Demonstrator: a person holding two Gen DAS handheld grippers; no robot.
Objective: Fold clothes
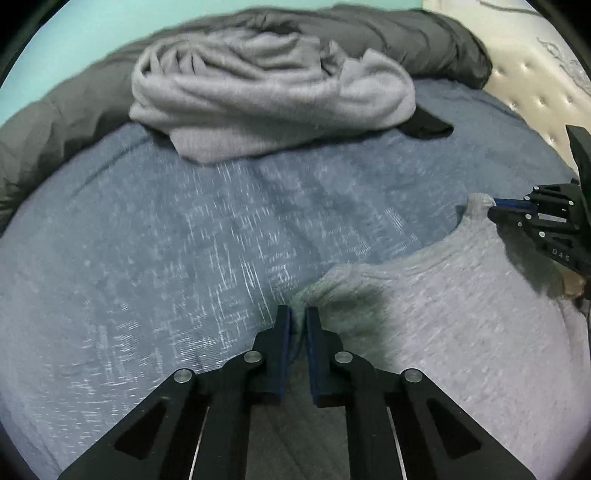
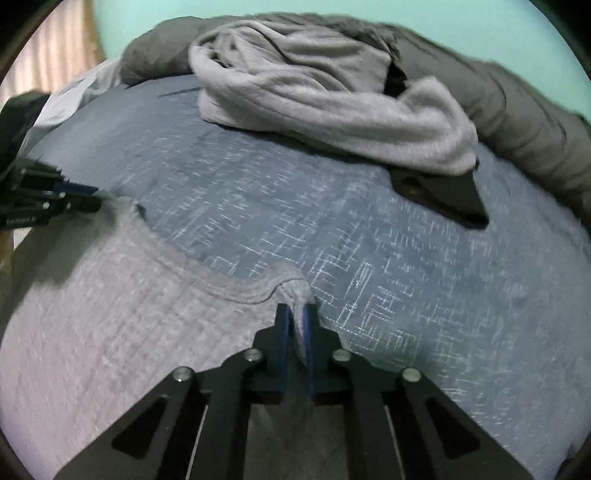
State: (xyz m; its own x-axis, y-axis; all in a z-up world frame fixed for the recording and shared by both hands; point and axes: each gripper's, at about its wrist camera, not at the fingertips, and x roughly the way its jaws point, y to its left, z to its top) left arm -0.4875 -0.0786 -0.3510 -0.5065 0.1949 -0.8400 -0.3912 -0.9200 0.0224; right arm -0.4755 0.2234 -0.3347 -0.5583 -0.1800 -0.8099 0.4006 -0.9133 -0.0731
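We see a blue bedspread [image 1: 184, 240] with a faint white weave, and on it, nearest us, a light grey garment [image 1: 443, 314] spread fairly flat. Both grippers hold its stitched top hem. In the left wrist view the left gripper [image 1: 298, 317] has its jaws nearly together, pinching the left corner of the hem, where the cloth bunches up between the blue pads. The right gripper [image 1: 493, 208] shows at the right edge of that same view, clamped on the other corner, which rises in a small peak at its tips.

The right wrist view confirms it: the right gripper [image 2: 297, 314] is closed on a fold of the garment [image 2: 110, 314], a tongue of grey cloth caught between its pads, and the left gripper [image 2: 94, 199] comes in from the left edge, closed on the far corner. Between the two the hem sags in a shallow curve against the bedspread [image 2: 332, 240].

Farther back lies a crumpled grey pile [image 1: 266, 92] (a second garment, we think, though its kind is unclear), with something black [image 1: 424, 127] poking out from beneath it. Behind that runs a dark grey duvet [image 1: 406, 40], and past it a pale green wall [image 2: 480, 22]. A quilted cream mattress edge [image 1: 535, 99] shows at the right of the left view.
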